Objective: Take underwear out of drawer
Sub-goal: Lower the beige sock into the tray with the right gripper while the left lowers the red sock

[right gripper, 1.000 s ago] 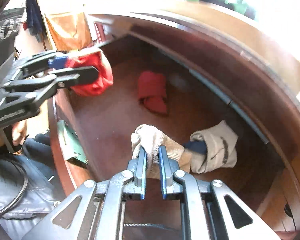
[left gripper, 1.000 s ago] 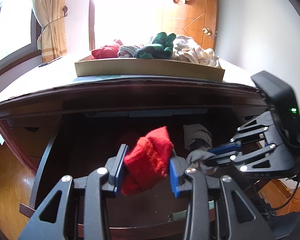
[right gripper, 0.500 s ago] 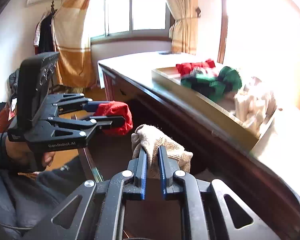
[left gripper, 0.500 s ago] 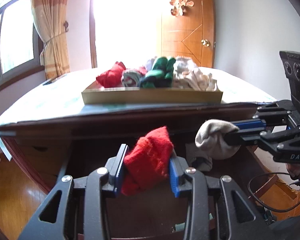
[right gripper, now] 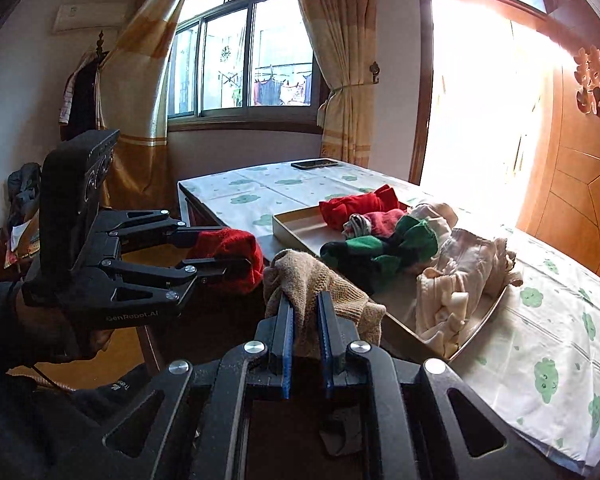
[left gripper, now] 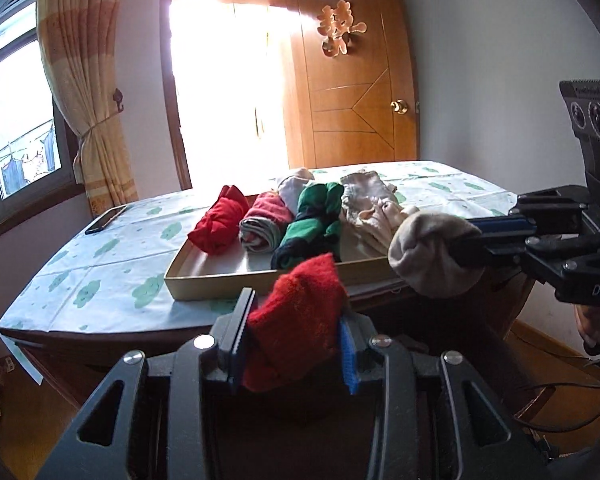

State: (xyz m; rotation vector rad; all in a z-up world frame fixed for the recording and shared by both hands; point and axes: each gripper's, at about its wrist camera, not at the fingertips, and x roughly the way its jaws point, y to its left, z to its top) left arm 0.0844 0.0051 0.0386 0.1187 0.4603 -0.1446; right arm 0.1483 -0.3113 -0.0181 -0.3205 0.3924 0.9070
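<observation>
Red bundle [left gripper: 296, 320] clamped in left tongs [left gripper: 294, 344]; right tongs [right gripper: 305, 332] pinch beige, seemingly knitted, bundle [right gripper: 320, 292].

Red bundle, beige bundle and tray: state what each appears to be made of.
Red bundle in the left gripper: probably fleece or brushed knit; matte, fuzzy nap.
Beige bundle in the right gripper: knitted fabric, perhaps cotton or wool; visible ribbed loops.
Tray on the table: likely cardboard or thin wood; flat tan walls, dull finish.
</observation>
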